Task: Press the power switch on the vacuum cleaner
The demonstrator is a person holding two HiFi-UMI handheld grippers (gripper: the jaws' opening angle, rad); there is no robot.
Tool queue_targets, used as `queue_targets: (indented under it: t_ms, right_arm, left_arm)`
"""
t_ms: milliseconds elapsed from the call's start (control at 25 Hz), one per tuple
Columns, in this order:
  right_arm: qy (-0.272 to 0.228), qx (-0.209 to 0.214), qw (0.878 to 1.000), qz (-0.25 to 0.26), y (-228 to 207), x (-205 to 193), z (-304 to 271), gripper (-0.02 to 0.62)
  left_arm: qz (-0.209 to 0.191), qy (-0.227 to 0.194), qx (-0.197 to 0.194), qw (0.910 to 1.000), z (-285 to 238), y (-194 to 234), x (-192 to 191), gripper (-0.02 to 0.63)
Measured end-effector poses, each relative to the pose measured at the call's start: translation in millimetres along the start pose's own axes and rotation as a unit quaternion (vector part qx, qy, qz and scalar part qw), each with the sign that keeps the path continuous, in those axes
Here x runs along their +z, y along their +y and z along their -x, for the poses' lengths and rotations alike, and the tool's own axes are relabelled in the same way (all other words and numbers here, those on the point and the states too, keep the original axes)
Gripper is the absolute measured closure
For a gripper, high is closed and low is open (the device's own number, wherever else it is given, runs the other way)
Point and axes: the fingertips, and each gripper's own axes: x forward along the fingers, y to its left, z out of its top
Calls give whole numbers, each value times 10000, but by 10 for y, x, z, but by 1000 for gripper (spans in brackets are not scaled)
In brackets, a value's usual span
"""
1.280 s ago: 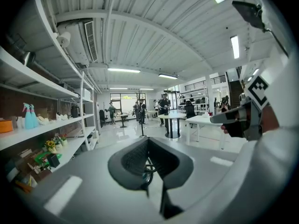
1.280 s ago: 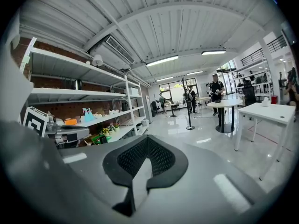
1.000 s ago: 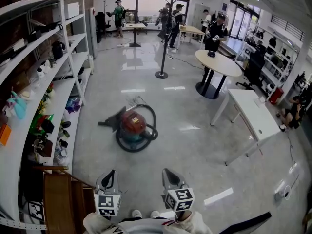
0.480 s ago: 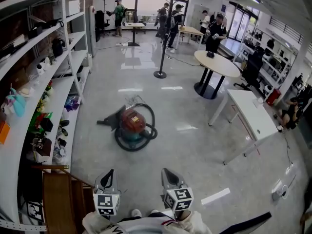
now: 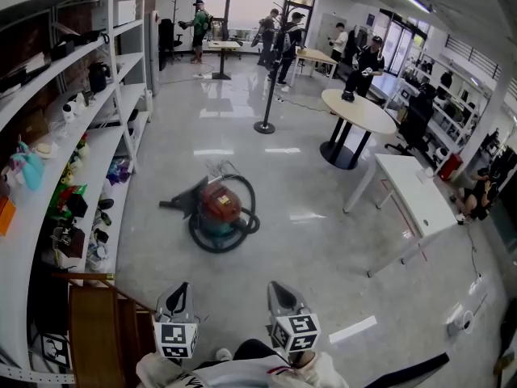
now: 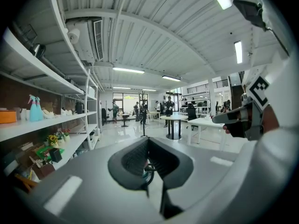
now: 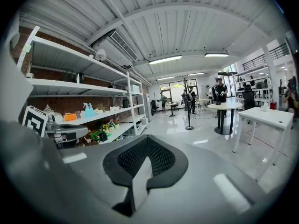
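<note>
Red drum-shaped vacuum cleaner (image 5: pixel 220 204), judged rigid and heavy, is best pressed on top; left gripper (image 5: pixel 182 291) and right gripper (image 5: pixel 279 290) are closed, empty.

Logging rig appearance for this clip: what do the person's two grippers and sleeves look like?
Both the left gripper and right gripper are pale grey tapered shells with black, mesh-textured pads. Each carries a white cube printed with black square markers. The sleeves look white; no cables show.

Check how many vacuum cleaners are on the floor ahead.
1. The red vacuum cleaner lies on the open floor right of the shelves, its hose looped around it. Another could be hidden farther back in the room.
</note>
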Motion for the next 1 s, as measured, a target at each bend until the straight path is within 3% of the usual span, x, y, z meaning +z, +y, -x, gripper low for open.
queue_targets:
  t_ms: [1000]
  right_arm:
    - [66,-72,9999,38,-139,64,-347,595]
  left_arm:
    - [-6,66,-12,10000,-343,128,16,606]
